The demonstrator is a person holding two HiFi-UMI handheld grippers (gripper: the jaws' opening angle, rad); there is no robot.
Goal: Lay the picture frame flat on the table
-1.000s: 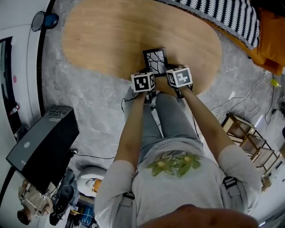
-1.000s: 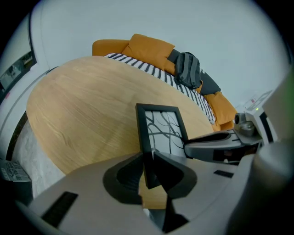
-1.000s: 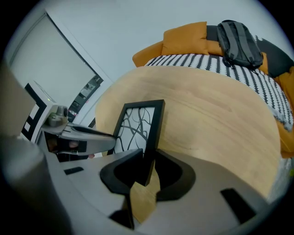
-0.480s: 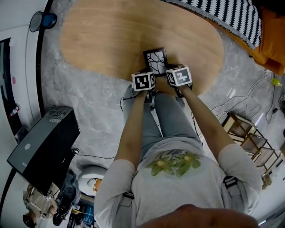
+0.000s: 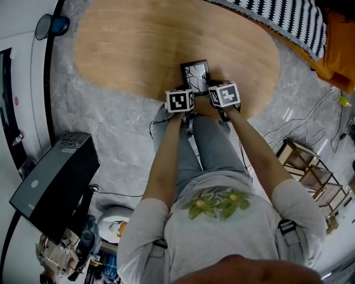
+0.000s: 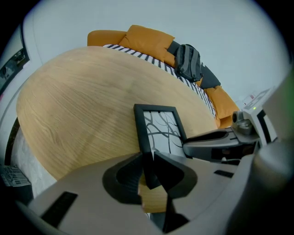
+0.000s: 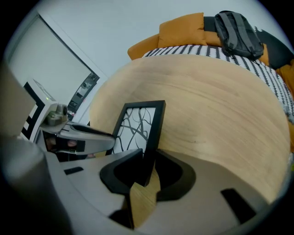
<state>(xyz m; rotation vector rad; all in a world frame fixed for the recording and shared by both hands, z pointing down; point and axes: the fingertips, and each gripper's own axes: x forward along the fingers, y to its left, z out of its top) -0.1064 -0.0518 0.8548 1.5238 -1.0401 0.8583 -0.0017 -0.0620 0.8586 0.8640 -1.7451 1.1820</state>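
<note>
A: Picture frame (image 5: pixel 195 72), where?
B: On the oval wooden tabletop (image 5: pixel 138 44), near the front edge. Left gripper (image 5: pixel 183 95) at its left side, right gripper (image 5: pixel 214 90) at its right side.
A: Floor?
B: Grey, marbled. Black box (image 5: pixel 52 186) lower left.

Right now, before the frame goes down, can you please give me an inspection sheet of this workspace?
Surface: oval light wooden table.
Job's things: black picture frame with a branch print, near the table's front edge; whether it already lies flat cannot be told.
Clutter: nothing seen on the table.
Tools: left tool closed on the frame's left edge; right tool closed on its right edge.
Cables: thin black cables on the grey floor.
Surroundings: black box, orange sofa with striped cover, wooden rack.
</note>
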